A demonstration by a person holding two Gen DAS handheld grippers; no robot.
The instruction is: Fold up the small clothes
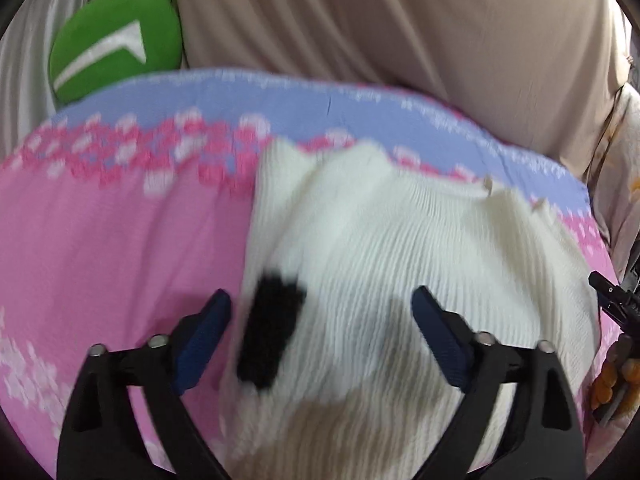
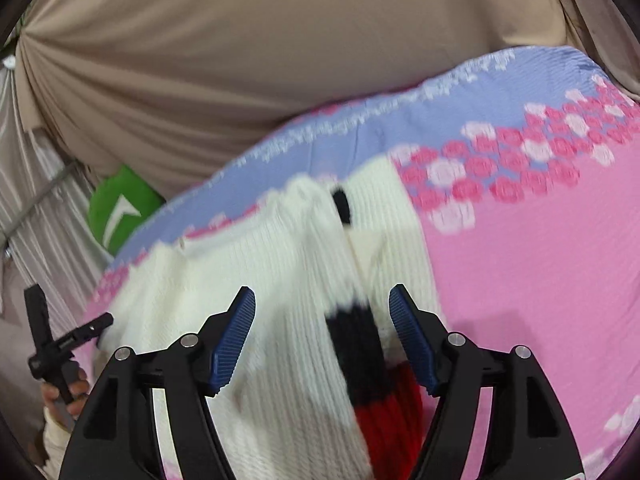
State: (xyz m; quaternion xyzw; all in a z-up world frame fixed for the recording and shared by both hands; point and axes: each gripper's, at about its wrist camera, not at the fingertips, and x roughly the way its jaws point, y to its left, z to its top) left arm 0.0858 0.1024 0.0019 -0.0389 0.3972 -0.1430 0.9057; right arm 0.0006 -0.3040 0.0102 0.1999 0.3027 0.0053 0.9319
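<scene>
Releasing fold, by look: cream ribbed knit garment with black and red patches (image 1: 360,240) lies on pink floral bedsheet with lilac border (image 1: 100,240), reaching toward far lilac edge. Left gripper (image 1: 320,320) jaws apart, nothing pinched, over garment's near left edge. Right gripper (image 2: 322,328) likewise parted, straddling black-red stripe, holding nothing. Next likely: regrasp edge, fold again.

My left camera sits behind my left gripper (image 1: 322,312), tilted down, close over the sweater (image 1: 400,248) on the pink sheet (image 1: 100,240). My right camera looks likewise past my right gripper (image 2: 322,312). Both share sweater, sheet, green cushion (image 1: 116,44) and beige drape (image 1: 400,20).
</scene>
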